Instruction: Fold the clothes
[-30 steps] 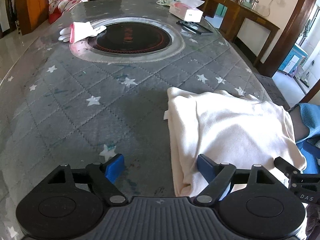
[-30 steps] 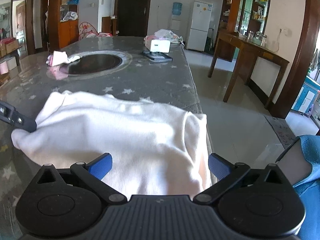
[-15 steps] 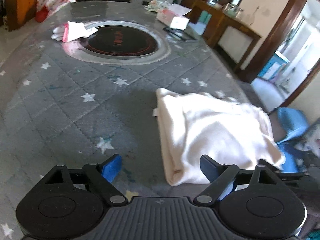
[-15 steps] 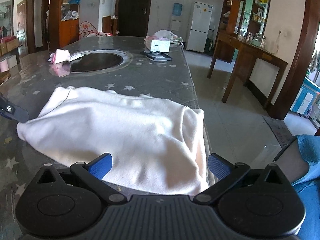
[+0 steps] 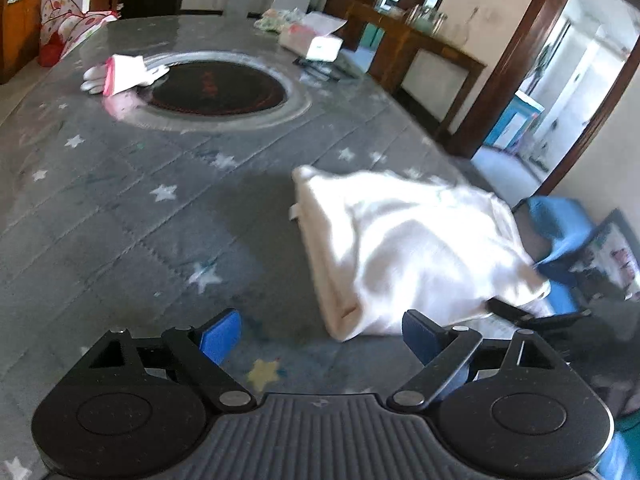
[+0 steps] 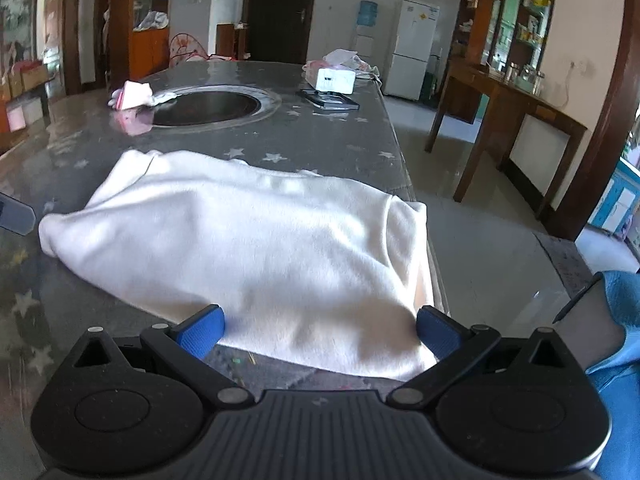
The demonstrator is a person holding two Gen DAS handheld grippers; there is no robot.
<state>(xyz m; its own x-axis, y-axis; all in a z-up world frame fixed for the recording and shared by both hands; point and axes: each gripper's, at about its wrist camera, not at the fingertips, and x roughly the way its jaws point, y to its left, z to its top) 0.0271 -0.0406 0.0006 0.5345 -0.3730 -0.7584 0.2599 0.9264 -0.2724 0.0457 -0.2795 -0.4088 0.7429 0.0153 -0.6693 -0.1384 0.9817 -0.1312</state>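
Observation:
A folded cream-white garment [image 5: 408, 248] lies on the grey star-patterned table [image 5: 120, 220] near its right edge; it also shows in the right wrist view [image 6: 256, 248]. My left gripper [image 5: 322, 338] is open and empty, hovering over the table just short of the garment's near left corner. My right gripper [image 6: 320, 330] is open, its blue pads either side of the garment's near edge, holding nothing. The right gripper's black finger [image 5: 532, 314] shows at the garment's right corner in the left wrist view.
A round black cooktop [image 5: 216, 88] is set in the table's middle, with a pink and white cloth [image 5: 120, 74] beside it. A white tissue box [image 6: 334, 79] and a dark tray [image 6: 330, 100] sit at the far end. A wooden side table [image 6: 504, 120] stands to the right.
Both grippers have backed away from the garment. The left one has pulled back and left, off the cloth's corner. The garment now lies free on the table.

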